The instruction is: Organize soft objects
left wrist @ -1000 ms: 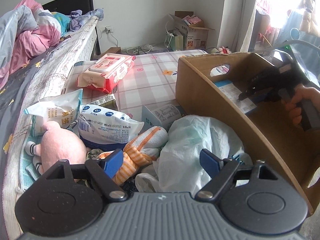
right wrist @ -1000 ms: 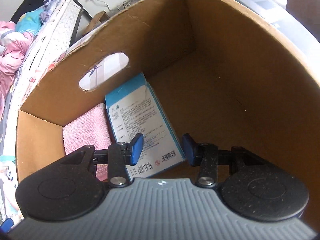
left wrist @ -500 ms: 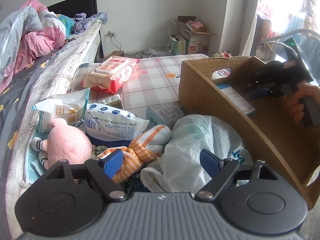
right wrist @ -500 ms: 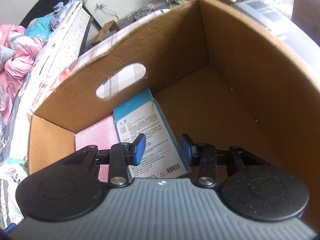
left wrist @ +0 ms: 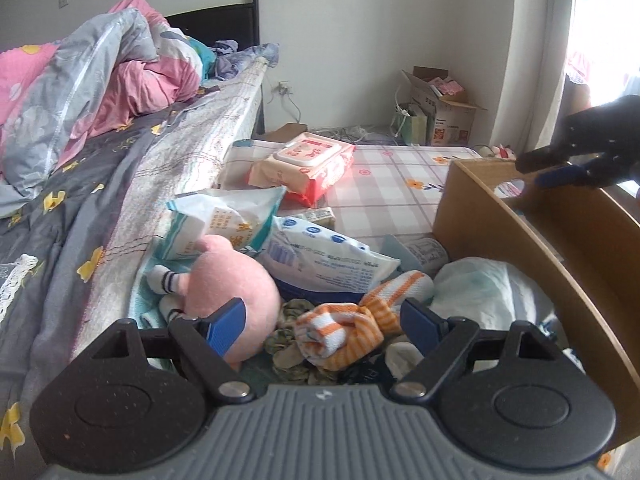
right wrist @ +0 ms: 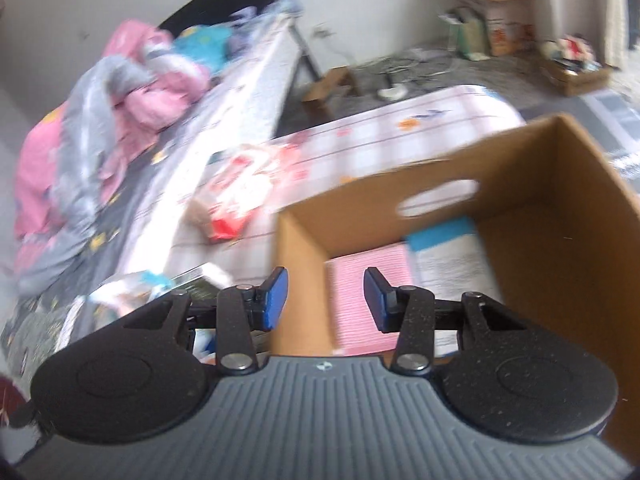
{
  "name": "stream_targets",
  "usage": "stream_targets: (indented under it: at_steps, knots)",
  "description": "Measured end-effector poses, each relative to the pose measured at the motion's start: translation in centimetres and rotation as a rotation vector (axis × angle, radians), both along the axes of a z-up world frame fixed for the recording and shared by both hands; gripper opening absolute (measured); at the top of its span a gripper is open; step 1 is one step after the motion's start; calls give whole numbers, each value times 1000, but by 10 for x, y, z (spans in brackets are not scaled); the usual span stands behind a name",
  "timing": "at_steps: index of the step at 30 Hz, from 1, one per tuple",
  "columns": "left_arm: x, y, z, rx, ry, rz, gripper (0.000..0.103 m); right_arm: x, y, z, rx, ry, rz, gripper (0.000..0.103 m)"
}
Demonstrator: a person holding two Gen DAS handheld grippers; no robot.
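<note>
My left gripper [left wrist: 322,318] is open and empty, low over a pile of soft things: a pink plush toy [left wrist: 230,280], an orange striped cloth [left wrist: 352,320], a white plastic bag [left wrist: 484,292] and blue-white packs [left wrist: 324,260]. A red wet-wipes pack [left wrist: 308,160] lies further back. The cardboard box [left wrist: 520,248] stands right of the pile. My right gripper [right wrist: 325,294] is open and empty above the box's near left corner [right wrist: 300,264]. In the box lie a pink pack [right wrist: 368,292] and a blue-white pack [right wrist: 448,256]. The right gripper also shows over the box rim [left wrist: 560,164].
A bed with a grey floral sheet [left wrist: 60,208] and pink-grey duvet [left wrist: 100,80] runs along the left. The checked mat [left wrist: 396,184] lies under the items. A cardboard carton [left wrist: 440,108] and cables sit by the far wall.
My right gripper has risen out of the box and swung left, opening wider; its view is blurred by motion. My left gripper has moved left, toward the plush and striped cloth.
</note>
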State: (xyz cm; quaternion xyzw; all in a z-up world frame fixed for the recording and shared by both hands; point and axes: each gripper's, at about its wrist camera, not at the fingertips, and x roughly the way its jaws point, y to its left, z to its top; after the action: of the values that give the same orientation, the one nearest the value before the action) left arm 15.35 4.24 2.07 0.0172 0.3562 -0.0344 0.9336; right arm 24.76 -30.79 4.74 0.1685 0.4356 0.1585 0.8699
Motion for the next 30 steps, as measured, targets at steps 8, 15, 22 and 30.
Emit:
stream_targets:
  at_steps: [8,15,22,30]
  knots:
    - [39,47,20,78,-102,120,84,39,102,-5,300,220,184,46]
    - [95,53,11,269,-100,-14,86,102,182,-38,384,449,210,53]
    - [137,62,-18,309,8,-99,86,144,226,-86,387,591,184,60]
    - [133,55,-27,332,-11,-94,44,157,235,-100,430,614,158,64]
